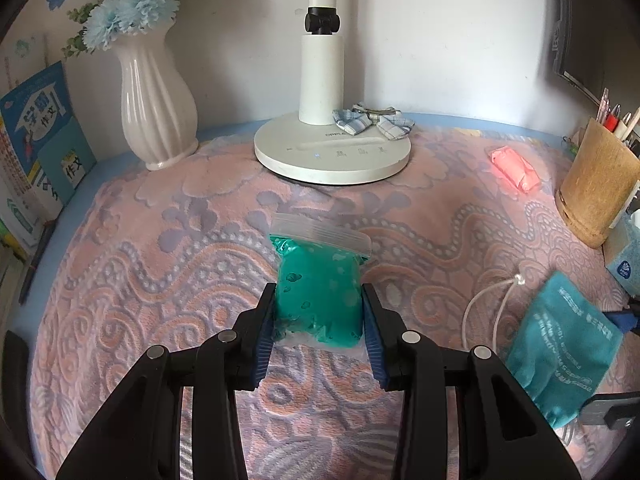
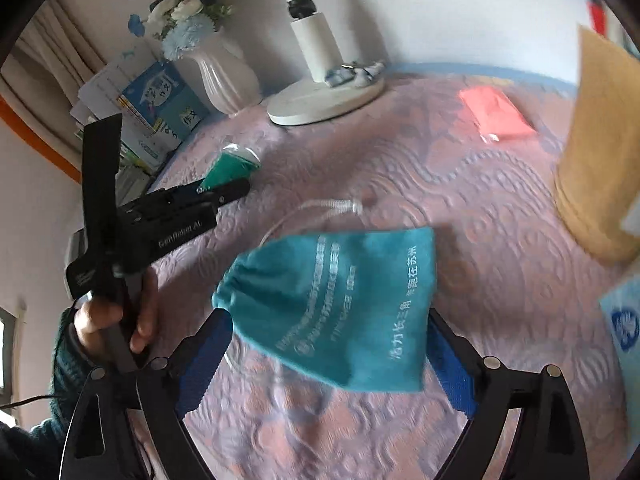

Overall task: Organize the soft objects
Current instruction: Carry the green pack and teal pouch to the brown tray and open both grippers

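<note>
My left gripper (image 1: 319, 300) is shut on a clear zip bag of green putty (image 1: 320, 280), which rests on the patterned cloth. It also shows in the right wrist view (image 2: 230, 168), held by the left gripper (image 2: 224, 192). My right gripper (image 2: 332, 344) is wide open around a teal drawstring pouch (image 2: 340, 304) with white print and a white cord (image 2: 332, 205). The pouch hangs between the jaws; I cannot tell if they touch it. The pouch also shows in the left wrist view (image 1: 560, 344). A pink putty bag (image 1: 514, 170) lies at the far right, also in the right wrist view (image 2: 496, 114).
A white lamp base (image 1: 332, 160) with a checked cloth bow (image 1: 372, 120) stands at the back. A white vase (image 1: 156, 100) and books (image 1: 36, 132) are at the back left. A wooden pen holder (image 1: 596, 188) and a tissue box (image 1: 624, 256) stand on the right.
</note>
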Action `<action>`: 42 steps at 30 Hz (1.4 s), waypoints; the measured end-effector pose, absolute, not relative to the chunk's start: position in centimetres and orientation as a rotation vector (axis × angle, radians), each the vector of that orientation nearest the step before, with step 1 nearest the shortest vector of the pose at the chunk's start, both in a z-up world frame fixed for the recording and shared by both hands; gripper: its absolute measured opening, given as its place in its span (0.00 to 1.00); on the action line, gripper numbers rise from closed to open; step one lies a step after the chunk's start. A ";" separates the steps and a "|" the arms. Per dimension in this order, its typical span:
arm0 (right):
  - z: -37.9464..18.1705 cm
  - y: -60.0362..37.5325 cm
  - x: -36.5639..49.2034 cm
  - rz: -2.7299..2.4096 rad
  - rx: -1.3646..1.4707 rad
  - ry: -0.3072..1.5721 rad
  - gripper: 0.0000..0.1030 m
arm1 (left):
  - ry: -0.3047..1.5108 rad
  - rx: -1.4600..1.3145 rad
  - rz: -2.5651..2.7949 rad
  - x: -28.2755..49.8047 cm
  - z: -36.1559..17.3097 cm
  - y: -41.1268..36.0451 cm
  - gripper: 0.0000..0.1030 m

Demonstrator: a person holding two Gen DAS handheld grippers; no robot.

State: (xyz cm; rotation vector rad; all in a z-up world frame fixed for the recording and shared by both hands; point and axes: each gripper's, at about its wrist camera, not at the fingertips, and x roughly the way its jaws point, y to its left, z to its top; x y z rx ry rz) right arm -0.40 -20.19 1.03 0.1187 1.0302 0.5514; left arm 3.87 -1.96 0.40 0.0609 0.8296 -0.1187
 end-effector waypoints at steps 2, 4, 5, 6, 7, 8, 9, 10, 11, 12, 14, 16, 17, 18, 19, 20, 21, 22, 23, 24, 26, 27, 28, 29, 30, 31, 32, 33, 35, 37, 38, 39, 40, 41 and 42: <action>1.3 -19.2 -0.1 0.542 0.082 1.026 0.93 | 0.835 0.058 -0.122 3.9 0.3 -1.8 0.36; 1.2 -18.1 0.5 0.535 0.051 1.026 0.95 | 0.836 0.054 -0.123 3.9 0.3 -1.8 0.36; 1.2 -17.7 0.6 0.533 0.042 1.021 0.98 | 0.836 0.052 -0.124 3.9 0.3 -1.7 0.36; 1.2 -17.3 0.8 0.528 0.032 1.018 0.99 | 0.837 0.051 -0.126 3.9 0.3 -1.7 0.36; 1.1 -17.0 1.0 0.523 0.020 1.018 1.00 | 0.838 0.051 -0.126 4.0 0.2 -1.7 0.36; 1.1 -16.7 1.1 0.515 0.005 1.017 1.00 | 0.839 0.050 -0.127 3.9 0.2 -1.7 0.36; 0.9 -16.3 1.1 0.506 -0.014 1.011 1.00 | 0.838 0.051 -0.129 3.9 0.2 -1.7 0.36; 0.9 -15.9 1.0 0.494 -0.044 0.998 0.99 | 0.838 0.051 -0.130 3.9 0.2 -1.7 0.36; 0.8 -15.8 0.8 0.486 -0.061 0.985 0.90 | 0.837 0.052 -0.133 4.0 0.2 -1.6 0.36; 0.8 -15.7 0.6 0.473 -0.083 0.966 0.82 | 0.835 0.052 -0.135 3.9 0.2 -1.6 0.36; 0.8 -15.6 0.3 0.450 -0.130 0.947 0.46 | 0.832 0.057 -0.138 3.8 0.3 -1.7 0.36; 1.0 -15.9 0.1 0.430 -0.148 0.921 0.18 | 0.826 0.067 -0.133 3.7 0.3 -1.9 0.36; 1.1 -16.2 0.1 0.427 -0.150 0.914 0.07 | 0.822 0.073 -0.132 3.7 0.3 -2.0 0.36; 1.3 -16.5 -0.1 0.426 -0.140 0.910 0.07 | 0.817 0.081 -0.130 3.6 0.4 -2.1 0.36; 1.5 -17.2 -0.3 0.438 -0.104 0.907 0.05 | 0.808 0.091 -0.123 3.4 0.5 -2.2 0.35; 1.7 -17.6 -0.4 0.451 -0.073 0.906 0.05 | 0.796 0.105 -0.123 3.2 0.6 -2.5 0.35; 2.1 -18.3 -0.7 0.464 -0.040 0.898 0.04 | 0.787 0.119 -0.124 3.0 0.7 -2.7 0.35; 2.4 -18.8 -1.0 0.469 -0.018 0.887 0.04 | 0.777 0.137 -0.125 2.7 0.9 -3.1 0.35; 2.9 -19.4 -1.4 0.468 -0.004 0.875 0.04 | 0.766 0.157 -0.128 2.4 1.0 -3.6 0.35; 3.4 -19.8 -1.8 0.461 0.001 0.862 0.04 | 0.755 0.168 -0.134 2.0 1.3 -4.0 0.35; 4.5 -20.8 -2.4 0.450 0.010 0.833 0.04 | 0.739 0.148 -0.170 1.1 2.2 -4.9 0.35; 5.3 -21.3 -2.9 0.448 0.016 0.814 0.04 | 0.730 0.136 -0.191 0.7 2.8 -5.4 0.35; 5.9 -21.8 -3.2 0.442 0.017 0.798 0.04 | 0.716 0.127 -0.209 0.1 3.5 -5.9 0.35; 6.9 -22.5 -3.8 0.431 0.017 0.773 0.04 | 0.698 0.118 -0.234 -0.6 4.3 -6.5 0.35; 7.5 -22.9 -4.2 0.425 0.020 0.758 0.04 | 0.683 0.110 -0.259 -1.1 5.1 -7.1 0.35; 8.1 -23.5 -4.7 0.419 0.027 0.742 0.04 | 0.662 0.104 -0.291 -1.9 6.0 -7.9 0.35; 8.9 -24.2 -5.3 0.414 0.033 0.723 0.04 | 0.649 0.104 -0.310 -2.4 6.6 -8.6 0.35; 9.5 -24.8 -5.8 0.405 0.036 0.709 0.04 | 0.636 0.105 -0.330 -2.8 7.3 -9.3 0.35; 10.7 -26.4 -7.0 0.379 0.047 0.679 0.04 | 0.608 0.115 -0.358 -3.7 8.6 -10.8 0.35; 11.9 -28.1 -8.0 0.349 0.066 0.653 0.04 | 0.580 0.122 -0.399 -4.5 9.8 -12.4 0.35; 12.4 -28.8 -8.3 0.339 0.073 0.643 0.04 | 0.571 0.124 -0.421 -4.9 10.3 -13.0 0.35; 13.1 -29.8 -8.8 0.325 0.083 0.627 0.04 | 0.563 0.130 -0.446 -5.3 10.8 -13.8 0.35; 13.7 -30.7 -9.3 0.309 0.090 0.612 0.04 | 0.553 0.143 -0.470 -5.7 11.2 -14.6 0.35; 14.4 -31.8 -9.8 0.285 0.094 0.591 0.04 | 0.541 0.167 -0.494 -6.2 11.6 -15.6 0.35; 15.0 -32.8 -10.2 0.263 0.097 0.575 0.04 | 0.532 0.185 -0.512 -6.5 11.8 -16.3 0.35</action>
